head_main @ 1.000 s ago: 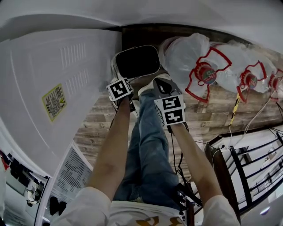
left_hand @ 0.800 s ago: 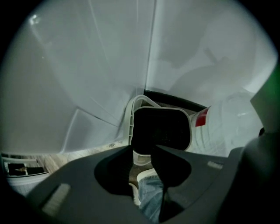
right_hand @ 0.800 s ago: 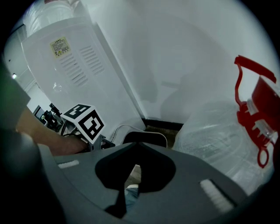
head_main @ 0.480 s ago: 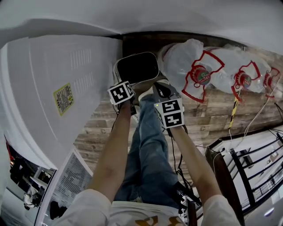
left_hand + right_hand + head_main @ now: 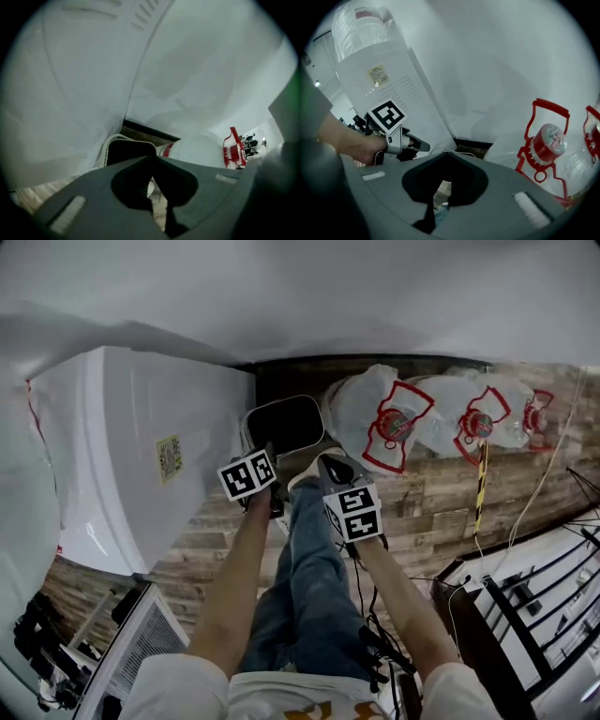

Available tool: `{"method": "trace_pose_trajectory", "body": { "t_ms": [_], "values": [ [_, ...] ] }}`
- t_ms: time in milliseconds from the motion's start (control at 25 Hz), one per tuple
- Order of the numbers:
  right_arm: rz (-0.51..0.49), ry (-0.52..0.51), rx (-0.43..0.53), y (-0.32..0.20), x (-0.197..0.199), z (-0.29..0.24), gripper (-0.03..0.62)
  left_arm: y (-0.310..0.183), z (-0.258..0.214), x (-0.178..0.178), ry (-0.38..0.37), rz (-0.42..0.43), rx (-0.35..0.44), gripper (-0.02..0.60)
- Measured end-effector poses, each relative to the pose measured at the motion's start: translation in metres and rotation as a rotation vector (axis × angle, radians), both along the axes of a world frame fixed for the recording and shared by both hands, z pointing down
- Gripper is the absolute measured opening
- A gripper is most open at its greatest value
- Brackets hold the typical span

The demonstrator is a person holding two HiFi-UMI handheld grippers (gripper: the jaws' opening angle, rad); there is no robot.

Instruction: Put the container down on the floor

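Note:
The container (image 5: 284,425), a white bin with a dark inside, stands upright on the wooden floor (image 5: 441,493), between a white dispenser (image 5: 141,465) and bagged water jugs. My left gripper (image 5: 270,458) hovers at the bin's near rim, jaws shut and holding nothing. In the left gripper view the bin (image 5: 127,146) shows just past the closed left gripper (image 5: 152,161). My right gripper (image 5: 329,464) is to the bin's right, near its corner, also shut and holding nothing. The right gripper view shows the closed right gripper (image 5: 449,157), with the left gripper (image 5: 423,146) at the left.
Two water jugs (image 5: 389,423) (image 5: 473,423) in clear bags with red handles lie right of the bin. The person's jeans leg (image 5: 314,559) and shoe (image 5: 305,482) are under the grippers. A black rack (image 5: 525,596) stands at the lower right, cables beside it.
The head view has pulled up and back, so everything looks smaller. Both grippers stay close to the bin, which has not moved on the floor.

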State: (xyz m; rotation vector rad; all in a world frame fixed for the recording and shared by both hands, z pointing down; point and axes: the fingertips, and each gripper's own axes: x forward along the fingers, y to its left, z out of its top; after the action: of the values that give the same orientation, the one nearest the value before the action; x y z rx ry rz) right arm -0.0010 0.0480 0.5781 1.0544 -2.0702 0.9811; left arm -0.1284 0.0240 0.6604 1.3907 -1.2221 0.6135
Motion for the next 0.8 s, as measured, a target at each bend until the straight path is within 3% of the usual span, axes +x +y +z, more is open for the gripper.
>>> {"method": "trace_pose_trajectory", "body": {
  "t_ms": [80,240,440,600,800],
  "values": [
    [0.012,0.000,0.012,-0.001,0.002,-0.013,0.026,-0.009,-0.020,0.006,0.053,-0.032,0.058,0.002],
    [0.027,-0.002,0.035,0.000,0.006,-0.040,0.026,-0.031,-0.081,0.023,0.187,-0.077,0.244,0.002],
    [0.021,0.014,0.085,-0.010,0.014,-0.082,0.026,-0.041,-0.148,0.042,0.189,0.052,0.375,0.002],
    [0.044,-0.001,0.136,-0.022,0.017,-0.125,0.026,-0.040,-0.189,0.045,0.228,0.081,0.420,0.001],
    [0.088,-0.045,0.210,-0.031,0.025,-0.190,0.026,-0.033,-0.250,0.045,0.169,0.141,0.485,0.002]
  ]
}}
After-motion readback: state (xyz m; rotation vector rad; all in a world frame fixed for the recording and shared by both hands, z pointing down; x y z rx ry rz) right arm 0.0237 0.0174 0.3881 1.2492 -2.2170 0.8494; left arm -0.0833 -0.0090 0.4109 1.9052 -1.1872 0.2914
